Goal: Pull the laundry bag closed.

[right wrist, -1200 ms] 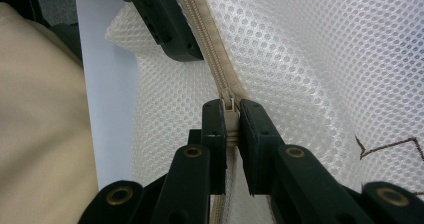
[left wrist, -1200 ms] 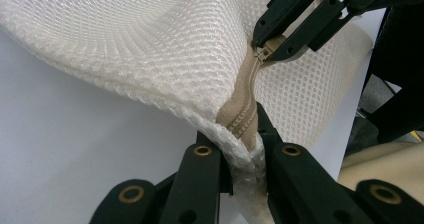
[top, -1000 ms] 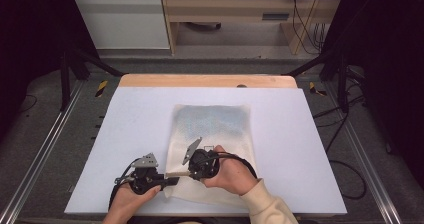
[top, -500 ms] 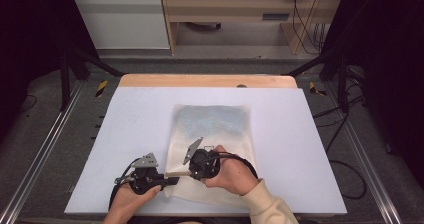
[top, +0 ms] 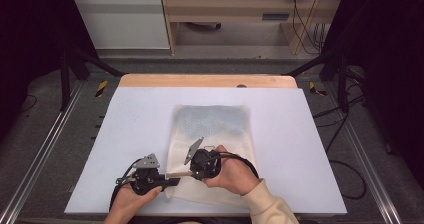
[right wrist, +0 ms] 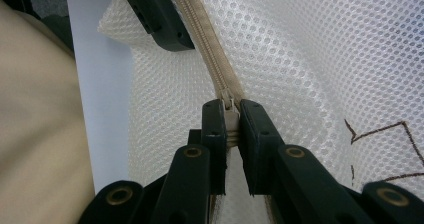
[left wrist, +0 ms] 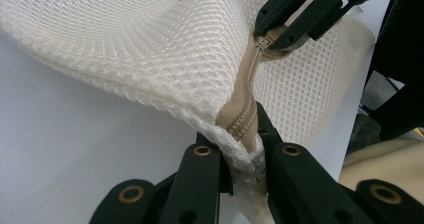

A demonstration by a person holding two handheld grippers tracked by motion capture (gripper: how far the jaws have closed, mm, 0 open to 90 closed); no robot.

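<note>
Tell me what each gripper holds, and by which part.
Left gripper clamps the white mesh zippered bag at its corner, on the beige zipper's end. Right gripper pinches the zipper pull.

The mesh bag [top: 212,139] lies on the table [top: 125,119], near its front edge. The left gripper [top: 167,176] sits at the bag's front-left corner, the right gripper [top: 186,173] just right of it.

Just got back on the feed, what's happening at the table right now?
A person is working the zipper of a white mesh bag lying on the table. The left gripper is clamped on the bag's corner at the zipper's end, and the right gripper pinches the zipper pull. The zipper between them looks closed.
</note>
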